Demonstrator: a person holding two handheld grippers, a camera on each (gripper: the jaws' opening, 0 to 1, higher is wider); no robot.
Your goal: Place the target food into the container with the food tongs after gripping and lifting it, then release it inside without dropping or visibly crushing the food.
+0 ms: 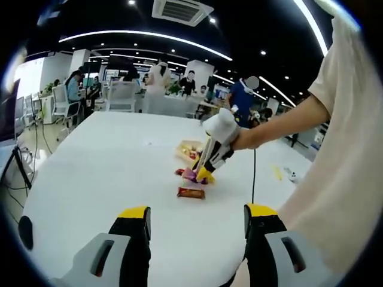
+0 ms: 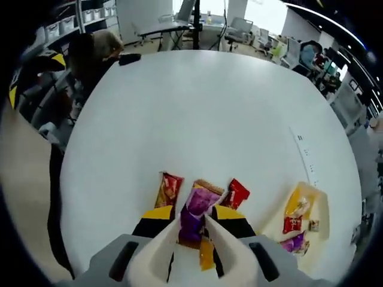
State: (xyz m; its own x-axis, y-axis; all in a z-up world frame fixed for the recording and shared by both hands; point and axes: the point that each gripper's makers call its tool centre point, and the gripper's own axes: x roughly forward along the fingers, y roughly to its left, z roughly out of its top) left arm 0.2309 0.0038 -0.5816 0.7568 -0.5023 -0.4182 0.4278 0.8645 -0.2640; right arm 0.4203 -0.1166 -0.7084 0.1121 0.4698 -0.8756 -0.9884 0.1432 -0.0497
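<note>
White table [image 2: 197,113] in open office

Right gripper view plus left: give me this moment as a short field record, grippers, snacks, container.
right gripper: tongs closed on the purple snack packet, low over the white table
left gripper: open, holding nothing, hovering above the table
snacks on table: orange-red packet left of the purple one, red packet to its right
container: yellow tray, already holds a few packets, to the right of the loose snacks
task stage: packet gripped, not yet in the tray
</note>
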